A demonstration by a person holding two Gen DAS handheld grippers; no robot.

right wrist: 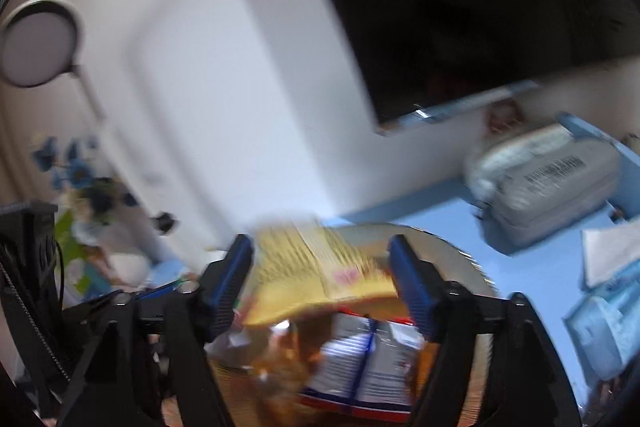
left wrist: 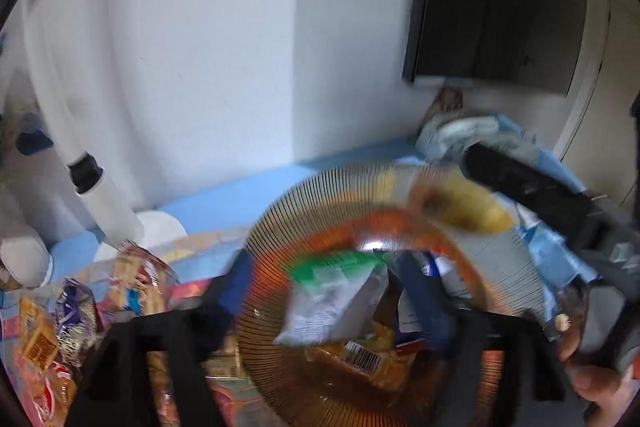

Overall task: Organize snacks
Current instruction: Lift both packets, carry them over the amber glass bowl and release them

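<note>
A ribbed amber glass bowl sits between my left gripper's blue fingers; the jaws stand wide around it. It holds several snack packets: a green-topped one, a barcoded one and a yellow packet over its far rim. In the right wrist view the bowl lies under my right gripper, which is open. The blurred yellow packet hangs between the fingers, apart from both pads. A blue-and-white packet lies below it.
Loose snack packets lie at the left on a blue table. A white plate and bottle stand behind them. A white bag with a barcode and blue packs lie at the right. White wall behind.
</note>
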